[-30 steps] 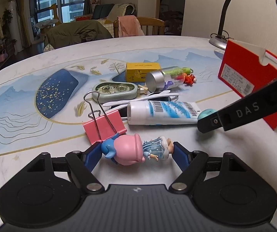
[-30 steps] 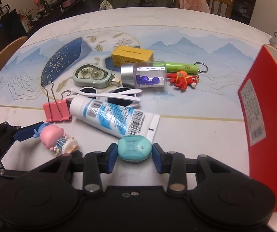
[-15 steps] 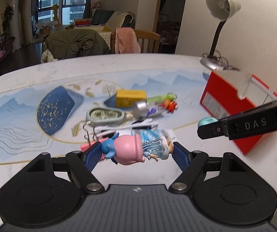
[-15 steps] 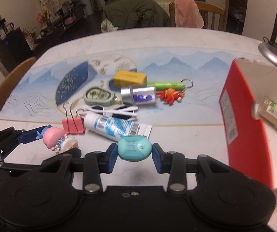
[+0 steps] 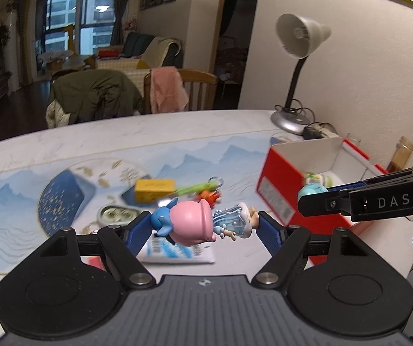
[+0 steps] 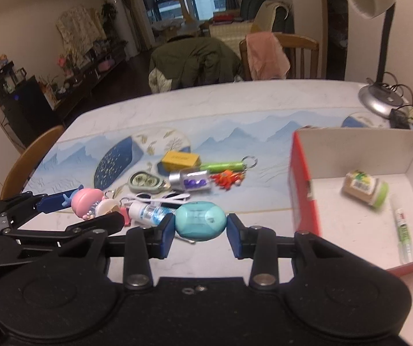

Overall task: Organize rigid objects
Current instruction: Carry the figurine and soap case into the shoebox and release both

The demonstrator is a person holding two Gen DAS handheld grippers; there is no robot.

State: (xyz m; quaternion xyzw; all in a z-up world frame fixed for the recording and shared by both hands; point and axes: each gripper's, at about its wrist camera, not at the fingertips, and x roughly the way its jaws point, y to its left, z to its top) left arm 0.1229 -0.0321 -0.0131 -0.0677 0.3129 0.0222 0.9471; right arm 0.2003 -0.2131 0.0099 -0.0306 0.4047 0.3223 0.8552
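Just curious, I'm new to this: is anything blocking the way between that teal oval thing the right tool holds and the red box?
Nothing visible does. The teal case hangs above the table, and the red box beside it stands open-topped; only its near wall must be cleared.

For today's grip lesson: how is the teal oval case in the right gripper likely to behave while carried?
The teal oval case looks like smooth hard plastic, so probably stiff and light. Its rounded ends meet the right gripper pads narrowly, so it may pivot or slip.
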